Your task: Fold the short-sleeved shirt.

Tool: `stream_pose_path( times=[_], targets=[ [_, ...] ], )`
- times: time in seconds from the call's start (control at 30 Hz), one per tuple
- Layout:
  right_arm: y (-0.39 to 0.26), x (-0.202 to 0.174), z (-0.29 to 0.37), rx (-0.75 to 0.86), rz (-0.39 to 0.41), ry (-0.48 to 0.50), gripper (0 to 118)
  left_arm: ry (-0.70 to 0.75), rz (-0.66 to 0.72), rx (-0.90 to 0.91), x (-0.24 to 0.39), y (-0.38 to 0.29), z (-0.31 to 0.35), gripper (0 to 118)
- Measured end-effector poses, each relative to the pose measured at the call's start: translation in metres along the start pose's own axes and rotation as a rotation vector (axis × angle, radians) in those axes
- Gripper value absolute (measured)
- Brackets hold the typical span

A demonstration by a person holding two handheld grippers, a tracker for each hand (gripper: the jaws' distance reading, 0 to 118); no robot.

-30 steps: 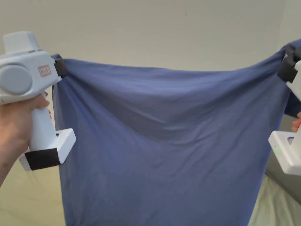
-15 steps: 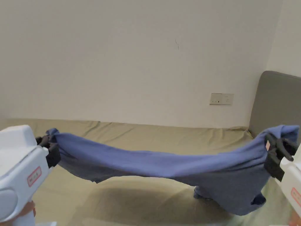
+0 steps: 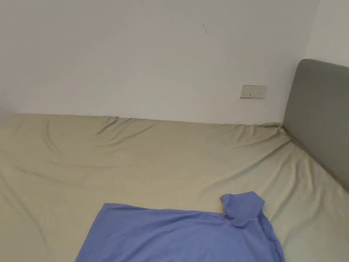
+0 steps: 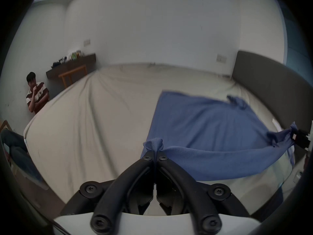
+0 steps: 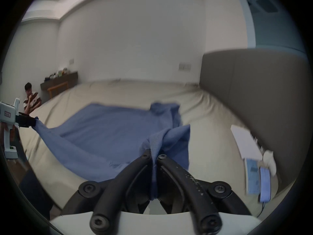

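The blue short-sleeved shirt lies spread on the beige bed, its far part flat, with one sleeve bunched at the far right corner. In the left gripper view my left gripper is shut on a near corner of the shirt. My right gripper is shut on the other near corner of the shirt, with cloth bunched between its jaws. The near edge hangs stretched between the two grippers, a little above the bed. Farther off, the left gripper appears in the right gripper view and the right gripper in the left gripper view.
A grey headboard bounds the bed on the right and a white wall runs behind it. White and blue items lie on the bed near the headboard. A person sits beyond the bed's left side, near a dark sideboard.
The shirt was held up spread in front of the camera, then swung down and forward; now its far part lies flat on the bed. Both grippers have dropped below the head view.
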State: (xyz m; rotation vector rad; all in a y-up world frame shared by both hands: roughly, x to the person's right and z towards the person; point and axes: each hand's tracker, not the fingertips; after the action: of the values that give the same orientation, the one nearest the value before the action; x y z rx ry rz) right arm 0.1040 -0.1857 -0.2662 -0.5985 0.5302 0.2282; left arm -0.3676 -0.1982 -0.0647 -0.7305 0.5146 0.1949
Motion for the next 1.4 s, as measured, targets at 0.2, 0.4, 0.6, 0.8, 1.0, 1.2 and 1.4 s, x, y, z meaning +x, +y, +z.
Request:
stream_pose_path(
  times=[0.2,0.4,0.6,0.8,1.0,1.2,1.4],
  targets=[
    [-0.034,-0.015,-0.017,-0.237,0.041,-0.029,4,0.035,-0.111,-0.136,0.001,-0.038,-0.030,0],
    [-0.034,-0.008,-0.015,-0.245,-0.023,-0.062,57,0.058,-0.102,-0.095,0.001,-0.035,-0.026,66],
    [0.022,0.000,0.064,0.190,-0.019,-0.209,88,0.032,-0.008,0.402,0.004,0.023,0.058,117],
    [0.063,0.008,0.123,0.549,-0.128,-0.179,55,-0.029,-0.032,0.784,0.027,0.065,0.138,84],
    [0.063,-0.012,0.134,0.621,-0.124,-0.180,1,-0.007,-0.030,0.833,0.031,0.055,0.157,0],
    [0.064,-0.020,0.121,0.592,-0.106,-0.153,1,-0.072,-0.019,0.564,0.010,0.057,0.123,25],
    [0.055,-0.023,0.103,0.517,-0.100,-0.114,1,-0.071,0.145,0.172,-0.026,0.024,0.025,110]
  ],
)
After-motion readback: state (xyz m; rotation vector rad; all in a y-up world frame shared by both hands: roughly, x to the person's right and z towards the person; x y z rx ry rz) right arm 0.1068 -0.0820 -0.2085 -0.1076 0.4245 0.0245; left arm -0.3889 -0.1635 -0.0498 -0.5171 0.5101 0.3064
